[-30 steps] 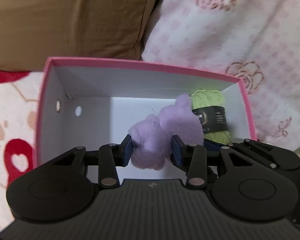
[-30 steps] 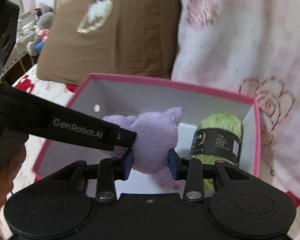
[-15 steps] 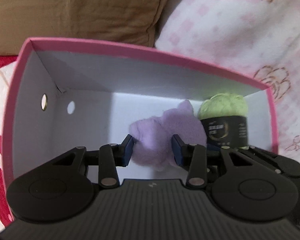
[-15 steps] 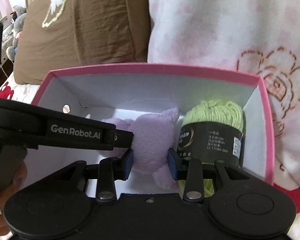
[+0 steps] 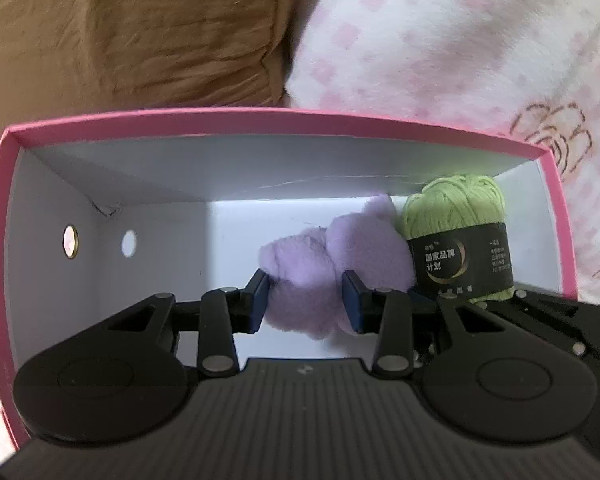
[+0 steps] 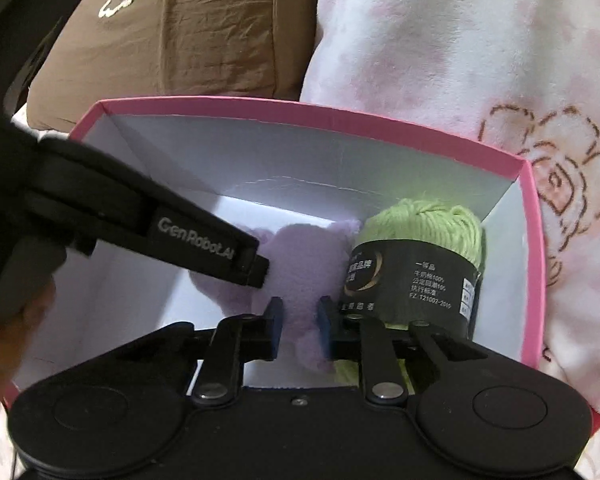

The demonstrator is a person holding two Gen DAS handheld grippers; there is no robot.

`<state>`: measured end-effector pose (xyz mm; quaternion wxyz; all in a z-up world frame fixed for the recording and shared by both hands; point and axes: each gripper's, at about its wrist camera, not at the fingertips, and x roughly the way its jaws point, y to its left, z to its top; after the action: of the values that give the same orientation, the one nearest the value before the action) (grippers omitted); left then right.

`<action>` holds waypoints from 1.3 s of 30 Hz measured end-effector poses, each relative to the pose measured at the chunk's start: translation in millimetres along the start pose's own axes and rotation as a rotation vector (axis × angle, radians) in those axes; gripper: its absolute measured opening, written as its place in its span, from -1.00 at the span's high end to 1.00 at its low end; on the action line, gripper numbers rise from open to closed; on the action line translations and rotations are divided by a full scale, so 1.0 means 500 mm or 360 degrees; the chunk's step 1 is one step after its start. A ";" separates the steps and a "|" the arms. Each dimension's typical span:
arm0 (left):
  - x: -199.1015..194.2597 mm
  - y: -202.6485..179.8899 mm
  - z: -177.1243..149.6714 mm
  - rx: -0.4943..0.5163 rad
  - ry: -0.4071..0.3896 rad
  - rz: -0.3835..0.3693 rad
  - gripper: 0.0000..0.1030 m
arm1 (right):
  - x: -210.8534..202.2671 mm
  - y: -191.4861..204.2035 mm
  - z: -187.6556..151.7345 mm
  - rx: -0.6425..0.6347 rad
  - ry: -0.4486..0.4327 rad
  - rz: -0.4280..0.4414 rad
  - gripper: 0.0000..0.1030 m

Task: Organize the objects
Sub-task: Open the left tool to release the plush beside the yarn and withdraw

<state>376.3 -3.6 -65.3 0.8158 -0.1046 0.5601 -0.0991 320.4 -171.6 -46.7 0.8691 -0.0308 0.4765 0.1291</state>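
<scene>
Plush (image 5: pixel 324 276) hangs low inside the box (image 5: pixel 260 120), pinched by both grippers at once: the left gripper (image 5: pixel 306 296) grips its near lobe, and the right gripper (image 6: pixel 299 330) has its jaws squeezed tight on a narrow fold nearer the yarn (image 6: pixel 420 256). It lies straight ahead of both pairs of jaws, its long axis running left to right across the box, its far end touching the yarn. Lilac, soft and fuzzy, it bulges around the pads.
</scene>
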 end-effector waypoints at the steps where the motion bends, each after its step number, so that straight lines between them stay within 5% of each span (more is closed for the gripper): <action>1: -0.002 -0.002 0.000 0.0006 -0.0003 0.0001 0.25 | 0.000 -0.002 0.001 0.0016 -0.0010 -0.0007 0.71; 4: -0.012 -0.004 -0.004 0.0018 -0.0008 -0.0005 0.12 | 0.005 -0.001 0.002 0.0012 -0.0003 -0.0040 0.73; 7: -0.037 0.004 -0.011 -0.0008 -0.0003 -0.0078 -0.22 | 0.001 0.024 -0.005 -0.0109 -0.0036 -0.0116 0.73; 19: -0.191 0.029 -0.075 0.0074 -0.0075 -0.0072 -0.22 | -0.108 0.019 -0.043 0.0069 -0.0220 0.0046 0.47; 28: -0.312 0.002 -0.124 0.0168 -0.0072 -0.0134 -0.24 | -0.251 0.043 -0.055 -0.0038 -0.0276 0.0155 0.20; 39: -0.413 -0.042 -0.187 0.0267 -0.0145 -0.0076 -0.36 | -0.347 0.043 -0.088 -0.0030 -0.0330 0.0183 0.03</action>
<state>214.9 28.4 92.4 0.8437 -0.0535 0.5096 -0.1602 189.9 -192.3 76.1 0.9046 0.0019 0.3838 0.1856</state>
